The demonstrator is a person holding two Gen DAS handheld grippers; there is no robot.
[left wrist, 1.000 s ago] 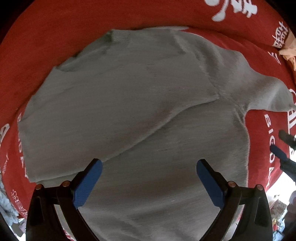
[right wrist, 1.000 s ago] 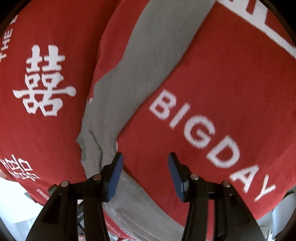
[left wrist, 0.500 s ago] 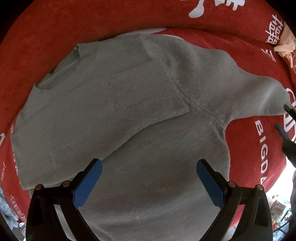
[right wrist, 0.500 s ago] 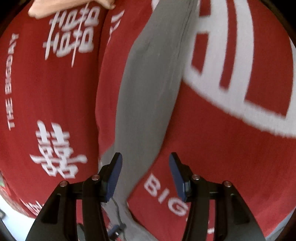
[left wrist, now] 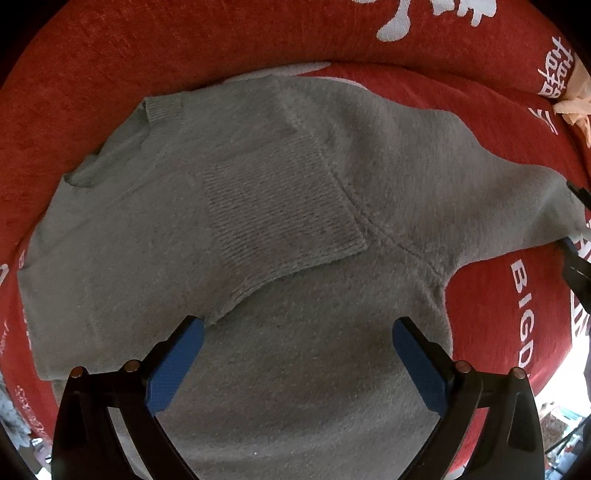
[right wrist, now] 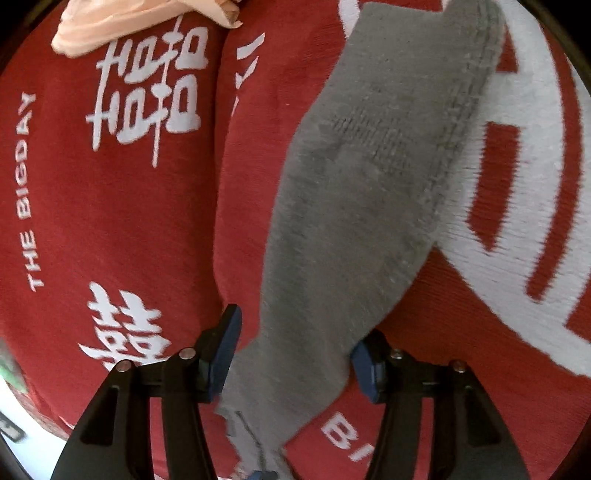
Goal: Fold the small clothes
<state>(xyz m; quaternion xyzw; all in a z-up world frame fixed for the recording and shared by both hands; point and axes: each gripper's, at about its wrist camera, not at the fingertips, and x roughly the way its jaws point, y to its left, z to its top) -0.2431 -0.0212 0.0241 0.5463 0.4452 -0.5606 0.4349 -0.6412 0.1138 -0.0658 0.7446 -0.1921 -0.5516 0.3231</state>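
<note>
A grey knitted sweater [left wrist: 258, 387] lies flat on the red cloth [left wrist: 110, 74]. One sleeve is folded across its body, its ribbed cuff [left wrist: 277, 206] near the middle. My left gripper [left wrist: 295, 354] hangs open straight above the sweater's body, nothing between its blue pads. The other sleeve [right wrist: 362, 184] stretches out to the right. My right gripper [right wrist: 295, 358] straddles that sleeve near its end; its jaws are opening, with the sleeve lying between the pads and not pinched. In the left wrist view the right gripper [left wrist: 578, 225] shows at the right edge, at the sleeve's tip.
The red cloth [right wrist: 110, 221] carries white characters and the words "THE BIGDAY". A peach garment [right wrist: 129, 22] lies bunched at the far edge, also visible as a peach garment [left wrist: 572, 107] at upper right. The cloth's edge drops off at lower left [right wrist: 22, 424].
The left wrist view has slid across the sweater, so the folded sleeve's ribbed cuff came into sight. The right gripper tilted and travelled along the outstretched sleeve, and its jaws widened a little.
</note>
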